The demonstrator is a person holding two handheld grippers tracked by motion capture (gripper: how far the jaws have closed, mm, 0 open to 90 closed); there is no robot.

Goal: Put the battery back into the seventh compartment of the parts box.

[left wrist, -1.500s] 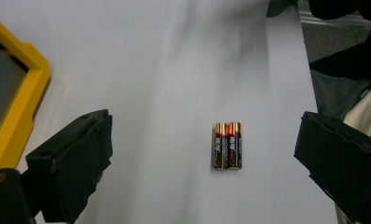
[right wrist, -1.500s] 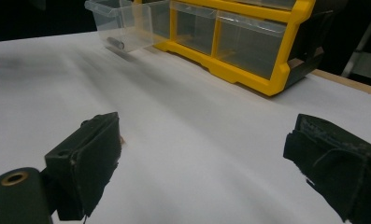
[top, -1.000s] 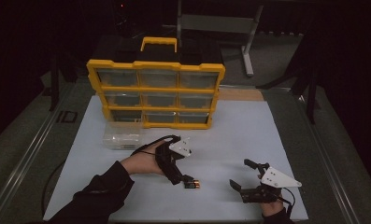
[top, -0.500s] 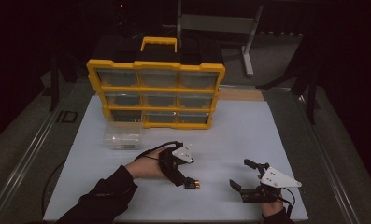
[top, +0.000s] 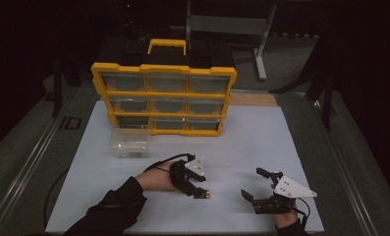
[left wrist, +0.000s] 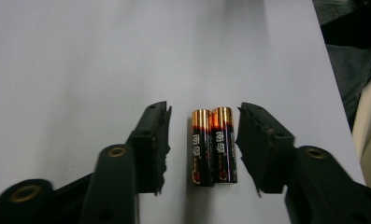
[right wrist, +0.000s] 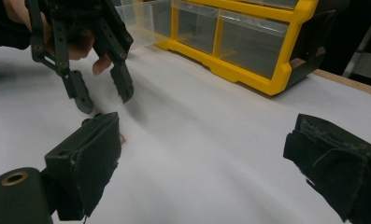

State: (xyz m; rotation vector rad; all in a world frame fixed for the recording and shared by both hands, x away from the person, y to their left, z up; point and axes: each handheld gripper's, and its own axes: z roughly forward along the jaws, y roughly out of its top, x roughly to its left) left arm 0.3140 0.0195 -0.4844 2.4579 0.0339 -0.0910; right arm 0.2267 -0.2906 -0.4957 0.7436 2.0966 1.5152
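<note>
Two AA batteries [left wrist: 213, 149], black with copper tops, lie side by side on the white mat [top: 261, 137]. My left gripper [left wrist: 203, 126] straddles them, and its jaws have just been closing. A thin gap remains on each side, narrower at the right jaw, so the pads are not pressing. In the high view the left gripper [top: 197, 189] points down at the batteries [top: 205, 195] near the mat's front middle. My right gripper [top: 251, 183] rests at the front right, wide open with nothing in it. The right gripper view shows its own jaws [right wrist: 206, 163] wide apart and the left gripper [right wrist: 103, 95] beyond.
A yellow drawer organizer [top: 165, 101] with clear drawers stands at the back of the mat, also seen in the right gripper view as the organizer [right wrist: 248, 42]. A small clear plastic bin [top: 128, 145] sits in front of its left end. Metal rails run along both table sides.
The left gripper has come down toward the mat over the batteries and its jaws have narrowed around them. The right gripper has stayed put.
</note>
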